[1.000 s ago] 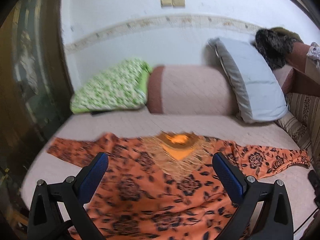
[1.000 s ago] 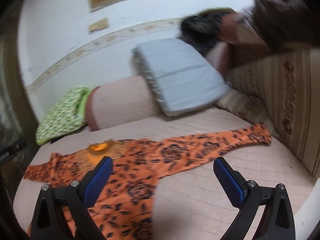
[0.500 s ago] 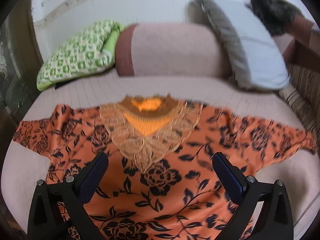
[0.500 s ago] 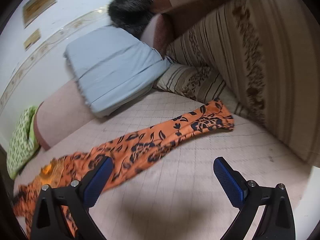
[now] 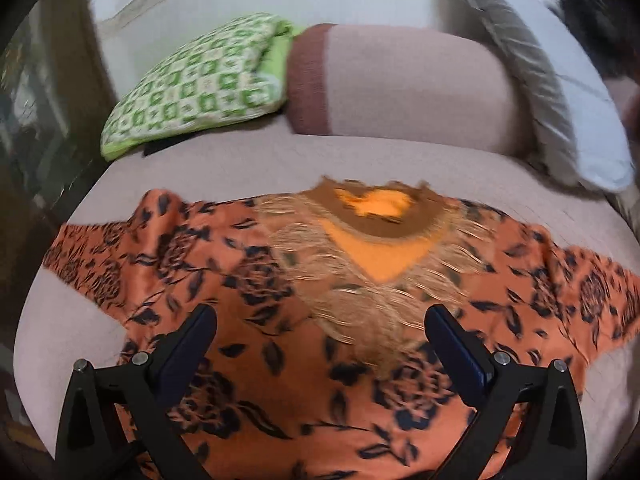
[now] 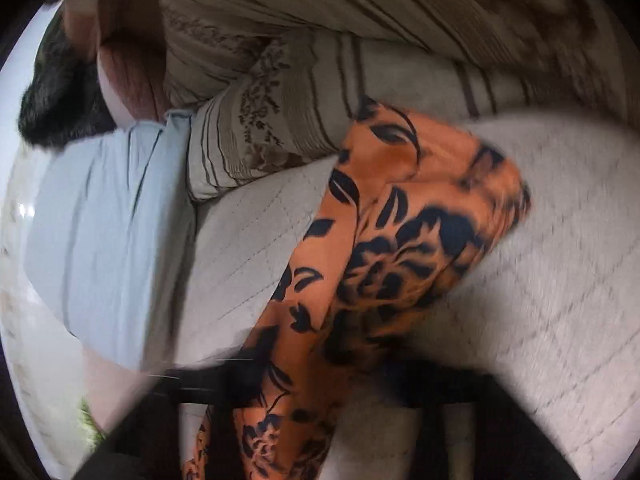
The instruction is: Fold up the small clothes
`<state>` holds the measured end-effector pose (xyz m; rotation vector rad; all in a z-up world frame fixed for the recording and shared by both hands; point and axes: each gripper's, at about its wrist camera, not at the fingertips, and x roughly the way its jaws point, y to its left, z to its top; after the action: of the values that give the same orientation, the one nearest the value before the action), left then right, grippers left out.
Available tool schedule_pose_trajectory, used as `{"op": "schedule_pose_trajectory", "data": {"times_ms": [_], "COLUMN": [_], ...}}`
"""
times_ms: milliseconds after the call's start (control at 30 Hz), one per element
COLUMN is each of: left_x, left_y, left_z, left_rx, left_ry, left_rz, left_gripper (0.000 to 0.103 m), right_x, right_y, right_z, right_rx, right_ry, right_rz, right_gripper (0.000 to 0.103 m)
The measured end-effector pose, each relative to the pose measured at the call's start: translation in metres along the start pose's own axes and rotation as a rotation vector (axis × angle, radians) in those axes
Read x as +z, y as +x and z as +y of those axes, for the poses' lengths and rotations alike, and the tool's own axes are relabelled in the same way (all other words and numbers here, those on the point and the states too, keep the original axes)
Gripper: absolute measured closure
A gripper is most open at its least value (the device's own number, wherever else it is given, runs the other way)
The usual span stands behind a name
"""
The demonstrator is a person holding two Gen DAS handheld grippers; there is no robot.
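An orange satin-like top with a black floral print and a fringed gold-brown neckline lies spread face-up on a pale pink quilted mattress, both sleeves extended sideways and no fold yet visible; the task therefore appears to be at its very beginning, with both sleeves and the body left to turn in. The left gripper hovers above the chest of the garment, its blue-padded fingers spread wide with nothing between them. In the right wrist view the right gripper is badly blurred; its dark arms appear drawn together at the right sleeve, so it is judged clenched, probably on the sleeve cloth, though the pads themselves cannot be made out. The sleeve end lies just beside a beige striped cushion with brown floral bands. At the head of the mattress stand a green-and-white patterned pillow, a pink bolster with a brown end band and a pale blue-grey pillow; a dark furry item sits in the far corner. None of these rests on the garment. The striped cushion, close to the sleeve tip, is the only likely hindrance to drawing the sleeve inward.
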<state>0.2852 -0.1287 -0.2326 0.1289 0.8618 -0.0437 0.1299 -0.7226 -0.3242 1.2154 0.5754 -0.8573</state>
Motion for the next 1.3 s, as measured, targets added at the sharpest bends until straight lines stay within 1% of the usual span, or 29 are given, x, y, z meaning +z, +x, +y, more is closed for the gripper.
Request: {"op": "schedule_pose_trajectory", "data": {"times_ms": [33, 67, 133, 167, 200, 233, 267, 300, 333, 433, 467, 500, 567, 600, 633, 700, 733, 800, 833, 867, 900, 933, 967, 1000, 1033, 1100, 1133, 1200, 1300], "left_x": [0.004, 0.007, 0.014, 0.017, 0.019, 0.022, 0.023, 0.025, 0.025, 0.024, 0.023, 0.023, 0.023, 0.022, 0.02, 0.018, 0.016, 0.015, 0.015, 0.014, 0.013, 0.013, 0.012, 0.012, 0.011, 0.01, 0.01, 0.009, 0.007], "left_y": [-0.001, -0.001, -0.005, -0.009, -0.011, -0.014, -0.017, -0.019, -0.021, -0.026, -0.026, -0.026, -0.024, -0.025, -0.025, -0.024, -0.021, -0.014, -0.011, -0.008, -0.006, -0.004, -0.002, 0.0, 0.001, 0.001, 0.001, -0.001, -0.004], "left_z": [0.011, 0.02, 0.038, 0.051, 0.061, 0.076, 0.087, 0.099, 0.115, 0.15, 0.158, 0.171, 0.192, 0.202, 0.209, 0.226, 0.236, 0.249, 0.253, 0.26, 0.264, 0.267, 0.27, 0.273, 0.275, 0.279, 0.281, 0.286, 0.292], "left_rx": [0.02, 0.038, 0.083, 0.111, 0.131, 0.153, 0.163, 0.169, 0.174, 0.188, 0.192, 0.196, 0.206, 0.211, 0.216, 0.234, 0.253, 0.27, 0.271, 0.267, 0.264, 0.262, 0.261, 0.259, 0.257, 0.254, 0.25, 0.237, 0.227], "left_ry": [-0.025, -0.04, -0.07, -0.091, -0.109, -0.134, -0.156, -0.183, -0.216, -0.282, -0.296, -0.315, -0.349, -0.364, -0.374, -0.397, -0.408, -0.42, -0.427, -0.435, -0.441, -0.444, -0.445, -0.447, -0.45, -0.462, -0.471, -0.496, -0.527], "left_rz": [-0.006, -0.013, -0.035, -0.05, -0.06, -0.068, -0.072, -0.073, -0.072, -0.062, -0.058, -0.052, -0.044, -0.043, -0.042, -0.041, -0.038, -0.019, -0.011, 0.0, 0.009, 0.019, 0.03, 0.038, 0.045, 0.055, 0.059, 0.06, 0.059], "left_gripper": [0.0, 0.0, 0.0, 0.0, 0.0, 0.0, 0.0, 0.0, 0.0, 0.0, 0.0, 0.0, 0.0, 0.0, 0.0, 0.0, 0.0, 0.0, 0.0, 0.0, 0.0, 0.0, 0.0, 0.0, 0.0, 0.0, 0.0, 0.0, 0.0], "right_x": [-0.003, -0.01, -0.025, -0.039, -0.048, -0.061, -0.083, -0.095, -0.122, -0.186, -0.221, -0.241, -0.301, -0.332, -0.351, -0.406, -0.441, -0.488, -0.514, -0.542, -0.562, -0.581, -0.604, -0.616, -0.626, -0.632, -0.63, -0.617, -0.581], "right_y": [-0.003, -0.013, -0.029, -0.04, -0.046, -0.053, -0.062, -0.066, -0.075, -0.089, -0.092, -0.094, -0.09, -0.085, -0.078, -0.06, -0.046, -0.024, -0.011, 0.0, 0.007, 0.012, 0.003, -0.003, -0.007, -0.011, -0.015, -0.027, -0.048], "right_z": [0.003, 0.012, 0.039, 0.06, 0.072, 0.091, 0.115, 0.13, 0.157, 0.207, 0.228, 0.236, 0.263, 0.273, 0.277, 0.289, 0.294, 0.297, 0.297, 0.295, 0.292, 0.292, 0.293, 0.293, 0.292, 0.291, 0.287, 0.276, 0.259], "right_rx": [-0.003, 0.022, 0.058, 0.09, 0.117, 0.167, 0.25, 0.291, 0.358, 0.461, 0.499, 0.514, 0.534, 0.527, 0.517, 0.473, 0.426, 0.336, 0.268, 0.183, 0.125, 0.098, 0.105, 0.098, 0.106, 0.133, 0.161, 0.239, 0.336], "right_ry": [0.002, -0.018, -0.12, -0.19, -0.219, -0.246, -0.273, -0.29, -0.334, -0.432, -0.473, -0.493, -0.559, -0.598, -0.623, -0.692, -0.75, -0.834, -0.888, -0.973, -1.061, -1.167, -1.303, -1.377, -1.426, -1.464, -1.474, -1.489, -1.486], "right_rz": [-0.008, -0.032, -0.062, -0.071, -0.068, -0.053, -0.019, -0.001, 0.031, 0.1, 0.143, 0.166, 0.235, 0.259, 0.274, 0.323, 0.361, 0.423, 0.456, 0.474, 0.458, 0.411, 0.316, 0.269, 0.246, 0.249, 0.256, 0.266, 0.282], "right_gripper": [0.093, 0.095, 0.095, 0.095, 0.095, 0.095, 0.095, 0.095, 0.095, 0.095, 0.095, 0.095, 0.095, 0.095, 0.095, 0.093, 0.092, 0.091, 0.089, 0.077, 0.06, 0.05, 0.027, 0.024, 0.024, 0.024, 0.024, 0.024, 0.024]}}
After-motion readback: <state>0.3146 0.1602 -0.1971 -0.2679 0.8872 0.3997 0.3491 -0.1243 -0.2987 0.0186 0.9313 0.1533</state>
